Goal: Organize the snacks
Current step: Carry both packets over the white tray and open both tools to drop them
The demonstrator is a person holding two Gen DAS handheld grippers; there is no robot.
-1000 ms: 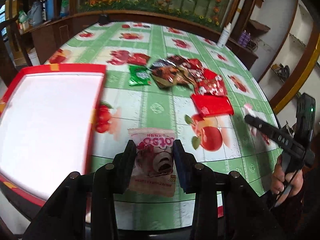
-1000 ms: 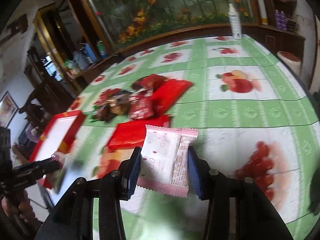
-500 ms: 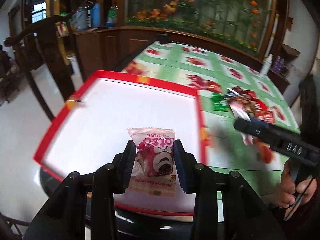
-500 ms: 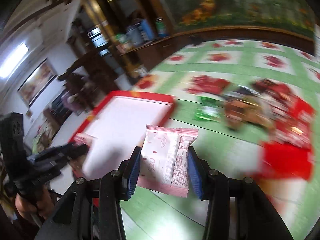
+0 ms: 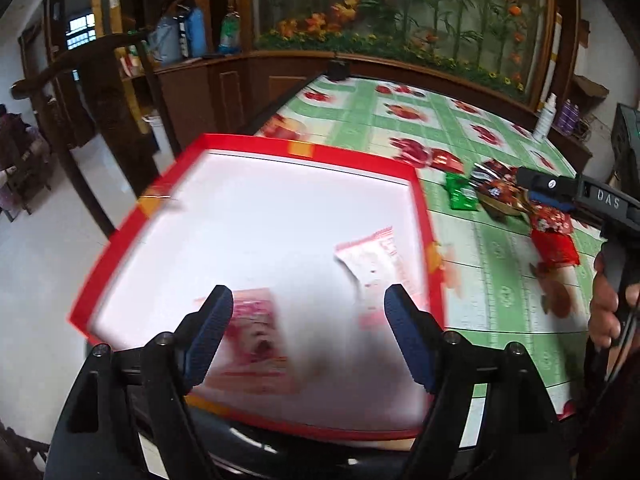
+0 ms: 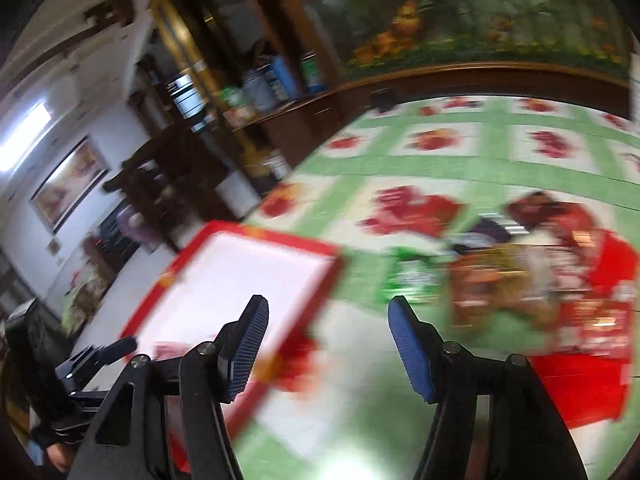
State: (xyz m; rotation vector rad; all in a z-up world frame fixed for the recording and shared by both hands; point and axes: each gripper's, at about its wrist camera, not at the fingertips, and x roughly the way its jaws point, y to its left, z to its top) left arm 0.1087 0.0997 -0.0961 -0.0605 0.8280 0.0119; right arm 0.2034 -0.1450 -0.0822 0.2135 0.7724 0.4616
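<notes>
Two snack packets lie in the red-rimmed tray (image 5: 256, 148) that stands at the left end of the table (image 5: 500, 264). Your left gripper (image 5: 308, 332) hangs over the near part of the tray, and its jaws are opening; no pad touches anything. Under it, close to the near edge of the tray and nearer the left finger, lies the pink packet (image 5: 256, 332), blurred in the left wrist view. The white packet with pink edges (image 5: 376, 264) lies by the right edge of the tray, just inside the red rim, tilted. Your right gripper (image 6: 326, 344) is over the tablecloth beside the tray's right edge, and its jaws are opening too, with nothing between them. In the left wrist view you see this gripper at the right side, held by your hand (image 5: 610, 308). Several snacks wait on the table, well apart from the tray: a green packet (image 5: 462, 194) is the nearest to the tray, then a heap of dark and red wrappers (image 5: 500, 194), and a flat red packet (image 5: 554, 246) lies nearest to your right hand. The right wrist view is strongly blurred, so you cannot read details of the heap there. A white bottle (image 5: 546, 118) stands at the far right edge of the table.
</notes>
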